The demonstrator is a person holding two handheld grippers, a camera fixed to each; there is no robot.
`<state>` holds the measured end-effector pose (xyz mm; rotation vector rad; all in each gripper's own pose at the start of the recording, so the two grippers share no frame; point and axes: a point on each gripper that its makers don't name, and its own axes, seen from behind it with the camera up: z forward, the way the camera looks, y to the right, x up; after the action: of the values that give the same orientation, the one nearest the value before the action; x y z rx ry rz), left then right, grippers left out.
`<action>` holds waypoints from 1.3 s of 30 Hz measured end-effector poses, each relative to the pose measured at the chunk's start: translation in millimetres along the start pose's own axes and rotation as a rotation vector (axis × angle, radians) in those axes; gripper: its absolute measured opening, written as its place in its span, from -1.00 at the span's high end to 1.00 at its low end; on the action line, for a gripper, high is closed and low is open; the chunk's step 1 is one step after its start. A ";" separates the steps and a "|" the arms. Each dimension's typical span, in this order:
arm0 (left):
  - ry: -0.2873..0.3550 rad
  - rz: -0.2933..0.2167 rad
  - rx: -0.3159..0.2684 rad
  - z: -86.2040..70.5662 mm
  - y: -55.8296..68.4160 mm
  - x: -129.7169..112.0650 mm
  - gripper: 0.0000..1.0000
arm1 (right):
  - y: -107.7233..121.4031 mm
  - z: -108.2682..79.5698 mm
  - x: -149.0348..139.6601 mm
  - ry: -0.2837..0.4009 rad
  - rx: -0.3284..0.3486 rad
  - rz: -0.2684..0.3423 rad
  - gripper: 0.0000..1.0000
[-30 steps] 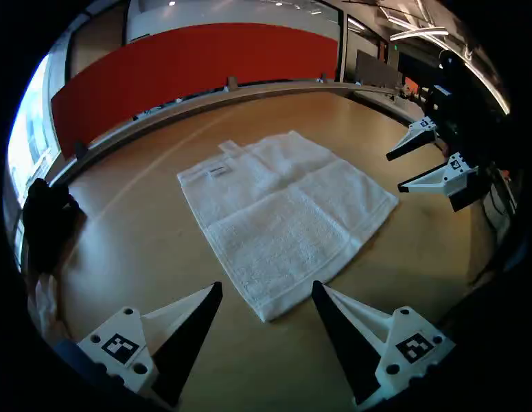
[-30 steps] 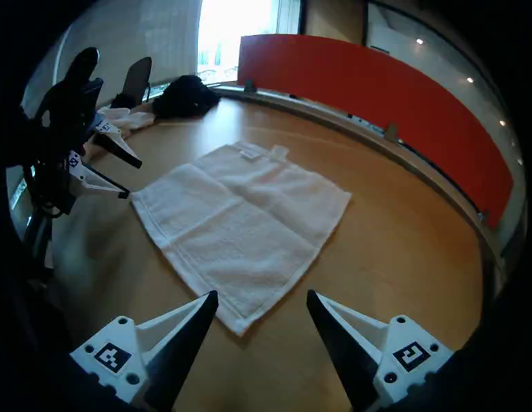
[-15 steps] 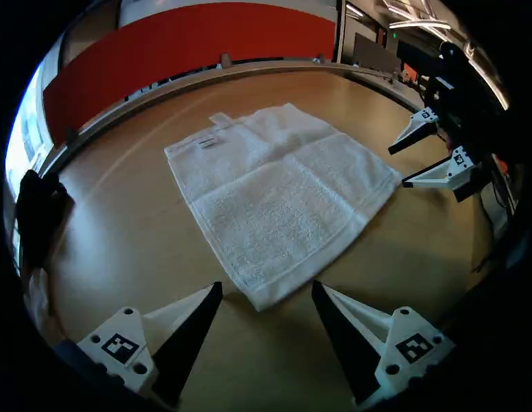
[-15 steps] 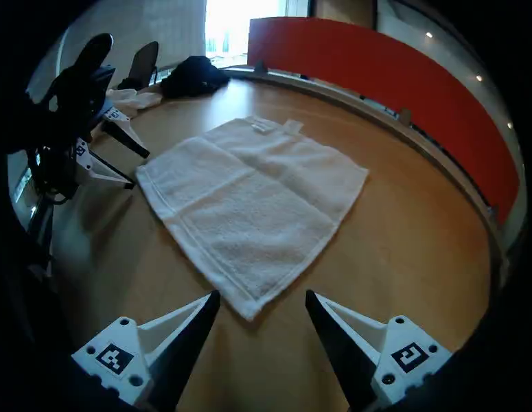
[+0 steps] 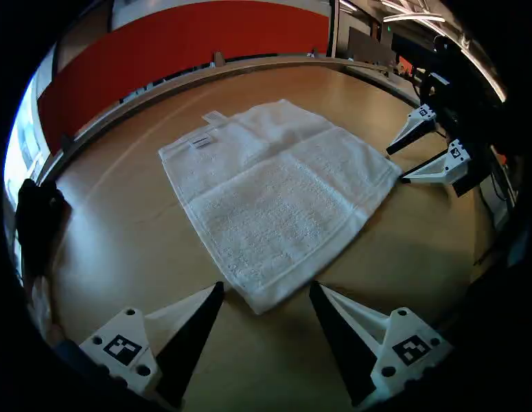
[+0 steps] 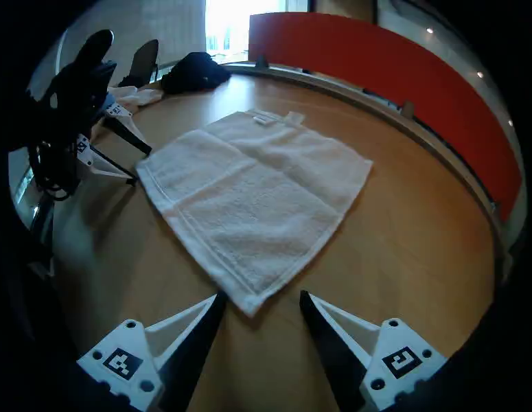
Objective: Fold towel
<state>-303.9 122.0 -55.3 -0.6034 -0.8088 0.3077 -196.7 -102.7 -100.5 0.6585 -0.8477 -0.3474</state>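
Observation:
A white towel lies flat on the wooden table, folded once, with a small label near its far edge. My left gripper stands open at the towel's near corner, and that corner lies between its fingertips without being pressed. In the right gripper view the towel spreads ahead, and my right gripper is open with another corner just between its tips. Each gripper appears across the towel in the other's view: the right gripper and the left gripper, both open beside the towel's edge.
A red wall panel runs behind the table's curved far edge. A dark bundle and a white cloth lie at the table's far end near chairs. Bare wood surrounds the towel.
Both grippers have moved forward and lower towards the towel. Each now has a towel corner between its open fingertips. The towel itself has not moved.

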 end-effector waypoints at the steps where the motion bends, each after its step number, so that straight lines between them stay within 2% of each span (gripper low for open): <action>1: -0.001 0.002 -0.001 0.1 0.7 -0.1 -0.81 | -0.7 0.0 -0.2 0.000 0.004 0.001 -0.59; 5: -0.005 0.008 -0.004 0.2 3.2 0.0 -0.71 | -4.5 -0.1 -1.2 0.000 0.019 0.003 -0.42; 13: -0.016 -0.004 0.003 -1.0 4.7 0.1 -0.63 | -6.9 -0.3 -0.6 -0.002 0.028 0.006 -0.28; 19: -0.019 -0.008 0.004 -1.6 6.2 0.6 -0.50 | -10.8 -0.1 0.0 -0.006 0.037 -0.002 0.18; 23: -0.024 -0.017 0.009 -1.8 6.1 0.5 -0.39 | -11.1 0.0 0.3 -0.008 0.036 0.001 0.35; 27: -0.036 -0.028 0.017 -1.0 4.7 1.0 -0.13 | -9.7 0.4 0.8 -0.011 0.033 0.003 0.46; 31: -0.038 -0.039 0.019 -0.2 1.9 1.4 -0.02 | -9.1 0.4 1.5 -0.011 0.031 -0.006 0.55; 35: -0.038 -0.048 0.037 -0.1 -2.5 1.7 0.67 | -10.8 -0.6 2.6 -0.008 0.037 -0.008 0.61; 39: -0.037 -0.059 0.039 0.1 -1.6 2.6 0.74 | -12.1 -0.5 3.6 -0.004 0.037 -0.005 0.66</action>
<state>-302.2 122.0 -52.8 -0.5373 -0.8530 0.2807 -194.3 -113.5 -106.7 0.6951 -0.8580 -0.3381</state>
